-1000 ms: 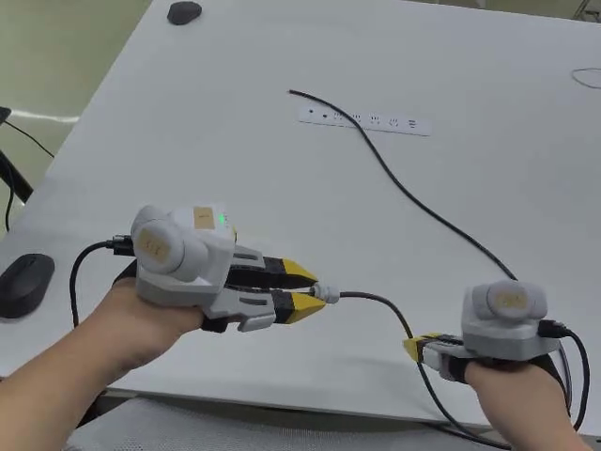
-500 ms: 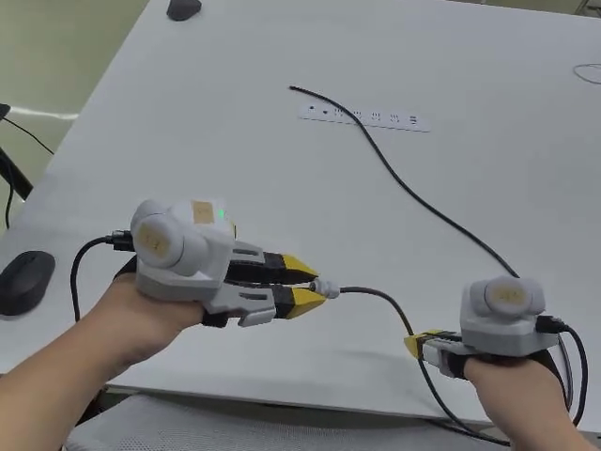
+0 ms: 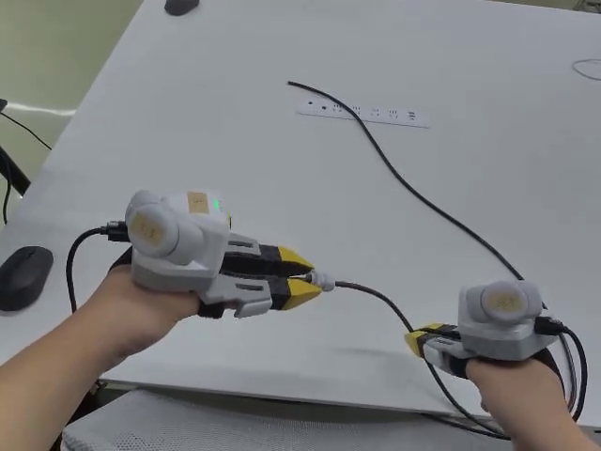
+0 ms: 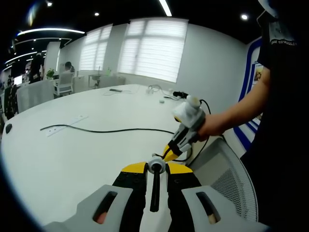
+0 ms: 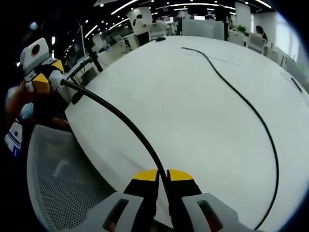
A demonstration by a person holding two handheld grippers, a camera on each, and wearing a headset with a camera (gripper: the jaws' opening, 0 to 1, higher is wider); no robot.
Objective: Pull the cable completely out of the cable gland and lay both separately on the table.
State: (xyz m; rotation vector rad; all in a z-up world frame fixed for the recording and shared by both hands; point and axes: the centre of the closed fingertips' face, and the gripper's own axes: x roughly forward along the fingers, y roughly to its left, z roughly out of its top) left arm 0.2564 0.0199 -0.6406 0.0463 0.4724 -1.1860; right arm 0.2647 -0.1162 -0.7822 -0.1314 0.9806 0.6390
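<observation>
My left gripper is shut on the small grey cable gland, held just above the table's near edge. The black cable leaves the gland and arcs right to my right gripper, which is shut on it. Beyond that grip the cable drops below the table edge, then runs back across the table to its free end at the far middle. In the right gripper view the left gripper with the gland is at the upper left.
A white power strip lies on the white table under the cable's far stretch. One dark mouse sits at the left edge, another at the far edge. A mesh chair stands below the near edge.
The camera has shifted a little. The left gripper with the gland has risen slightly; the right gripper holds almost still. Both grips are unchanged.
</observation>
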